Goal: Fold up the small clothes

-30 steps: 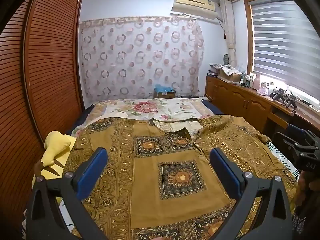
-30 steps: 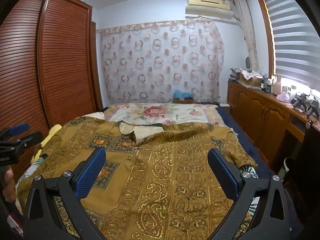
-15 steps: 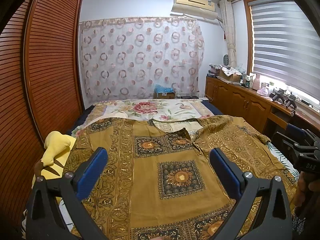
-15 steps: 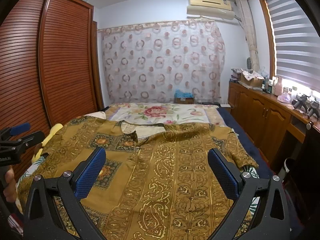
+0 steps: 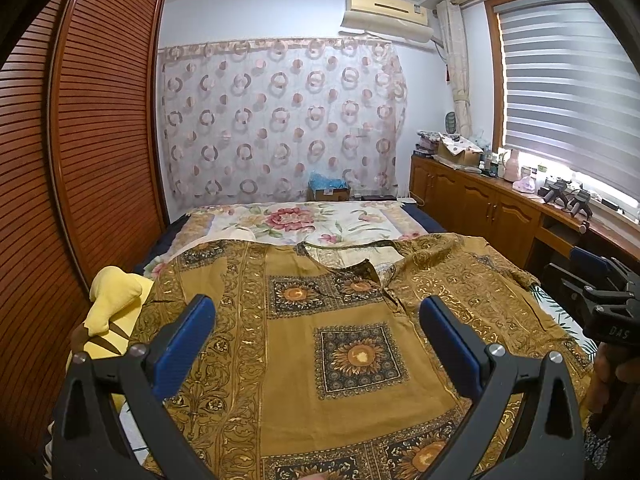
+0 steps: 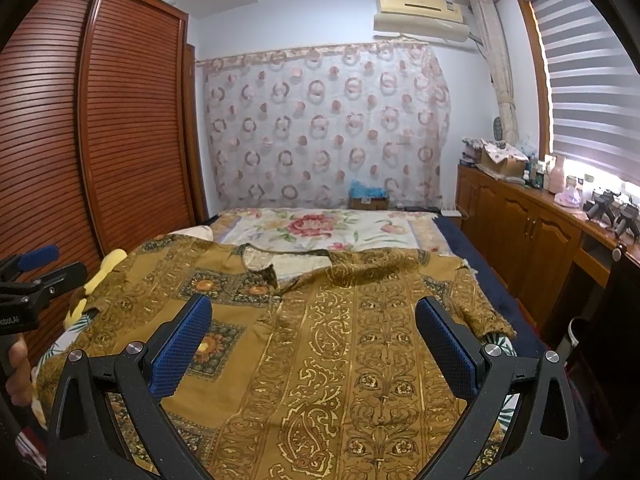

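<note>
My view takes in a bedroom. The bed (image 5: 288,216), under a floral cover, runs from me toward 12 o'clock, where a circle-patterned curtain (image 5: 280,128) hangs. A slatted wooden wardrobe (image 5: 80,160) fills the 9 o'clock side; a wooden cabinet surface (image 5: 500,196) with clutter on top runs along 3 o'clock under the window blinds (image 5: 568,80).

The garment (image 5: 320,320), a mustard-gold printed shirt with sunflower squares and scrollwork bands, lies spread flat across the near half of the bed, neckline toward 12 o'clock. Its placket is partly open near the collar. One sleeve reaches toward 3 o'clock and drapes at the bed edge (image 6: 480,308). From the right wrist camera the same garment (image 6: 340,340) fills the bed below both cameras.

A yellow plush toy (image 5: 112,304) sits at 9 o'clock, just beside the shirt's shoulder.

My left gripper (image 5: 316,340) hangs above the shirt's middle, jaws released and wide apart, nothing between them. My right gripper (image 6: 312,340) hangs above the scrollwork panel, jaws likewise released, clear of the cloth. Each gripper shows at the edge of the other's view: right (image 5: 600,300) at 3 o'clock, left (image 6: 36,280) at 9 o'clock.
</note>
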